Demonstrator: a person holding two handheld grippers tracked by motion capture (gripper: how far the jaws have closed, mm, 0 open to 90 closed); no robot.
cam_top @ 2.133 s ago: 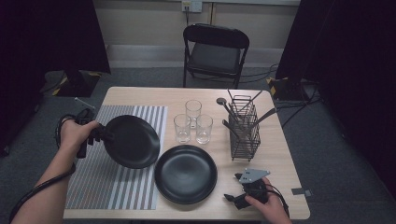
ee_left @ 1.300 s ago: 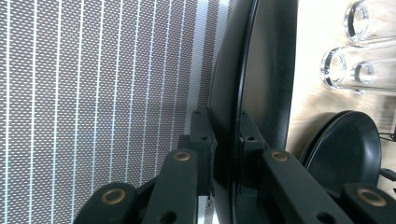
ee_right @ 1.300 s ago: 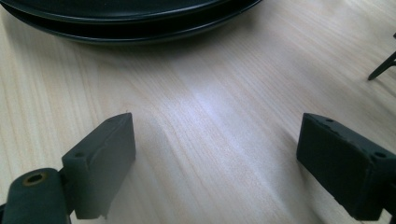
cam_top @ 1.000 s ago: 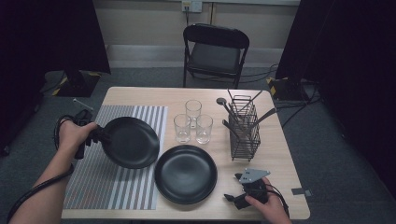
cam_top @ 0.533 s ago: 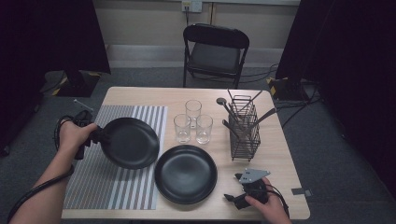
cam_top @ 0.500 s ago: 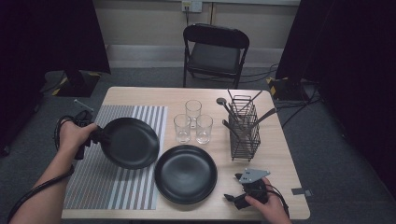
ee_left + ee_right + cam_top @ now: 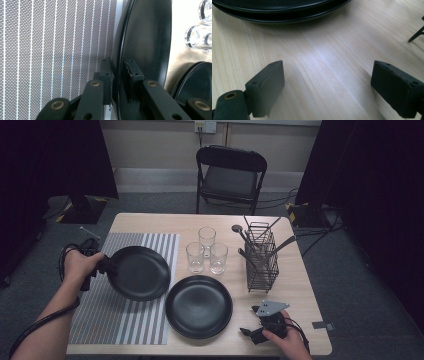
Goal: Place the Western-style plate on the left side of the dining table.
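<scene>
Over striped mat [image 7: 125, 315] — left gripper [image 7: 117, 72] fingers pinch black plate [image 7: 140, 272] rim | right gripper [image 7: 327, 85] fingers spread

The left tongs [image 7: 117, 75] are nearly closed, their pads clamped on a thin rim, the left hand [image 7: 79, 266] raised at the bench's left edge. The right tongs [image 7: 327, 87] gape wide, lying low in the right hand [image 7: 280, 336].
</scene>
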